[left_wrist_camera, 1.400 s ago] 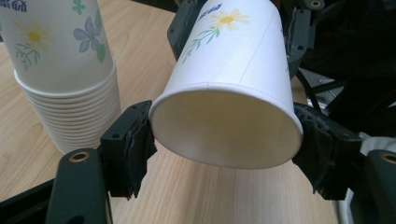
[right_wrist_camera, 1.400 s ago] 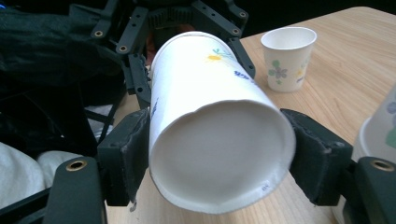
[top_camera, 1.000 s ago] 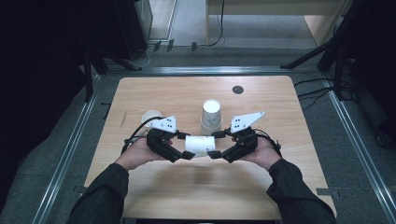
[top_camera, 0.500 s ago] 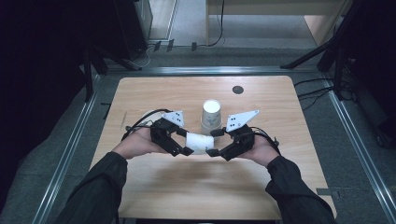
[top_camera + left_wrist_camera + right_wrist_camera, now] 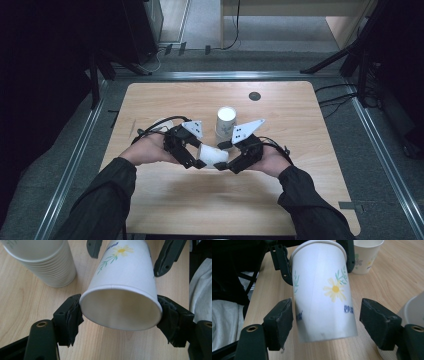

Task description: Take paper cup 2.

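Wooden table (image 5: 165, 210) — paper cup (image 5: 122, 287) pinched in left gripper (image 5: 120, 315).

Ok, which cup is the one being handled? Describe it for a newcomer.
On the wooden table, near its middle, look just in front of the upright stack of cups. The paper cup lies sideways between the two tools, daisy-printed, its rim clamped by the left tool.

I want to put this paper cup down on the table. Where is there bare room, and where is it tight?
Bare wood lies along the near table edge below the forearms, and at the far left corner. It is crowded mid-table: the cup stack stands just behind the tongs holding the paper cup, and a single cup sits left.
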Demonstrator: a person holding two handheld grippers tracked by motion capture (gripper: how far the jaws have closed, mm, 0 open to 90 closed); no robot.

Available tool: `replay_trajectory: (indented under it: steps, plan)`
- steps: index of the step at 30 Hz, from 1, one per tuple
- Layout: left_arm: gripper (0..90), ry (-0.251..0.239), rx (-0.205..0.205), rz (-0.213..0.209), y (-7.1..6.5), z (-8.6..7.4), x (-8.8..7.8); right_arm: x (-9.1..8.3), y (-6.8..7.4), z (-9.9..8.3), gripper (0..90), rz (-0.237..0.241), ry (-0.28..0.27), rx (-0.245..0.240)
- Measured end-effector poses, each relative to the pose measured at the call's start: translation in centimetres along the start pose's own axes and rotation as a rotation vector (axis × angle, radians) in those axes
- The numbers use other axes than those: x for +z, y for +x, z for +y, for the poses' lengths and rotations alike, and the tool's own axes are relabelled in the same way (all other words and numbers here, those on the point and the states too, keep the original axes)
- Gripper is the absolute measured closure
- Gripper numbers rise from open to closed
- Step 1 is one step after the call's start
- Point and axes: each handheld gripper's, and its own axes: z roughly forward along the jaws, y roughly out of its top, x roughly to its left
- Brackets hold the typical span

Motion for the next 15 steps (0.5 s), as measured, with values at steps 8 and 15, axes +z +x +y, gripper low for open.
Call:
replay_trajectory:
  steps: [8, 15]
  plan:
    - [26.2, 0.005, 0.013, -0.004, -0.15, 0.29, 0.33, 0.67, 0.1, -0.06, 31.1, 0.018, 0.029, -0.012]
    - [25.8, -0.01, 0.016, -0.009, -0.15, 0.2, 0.32, 0.6, 0.17, -0.08, 33.8, 0.02, 0.032, -0.026]
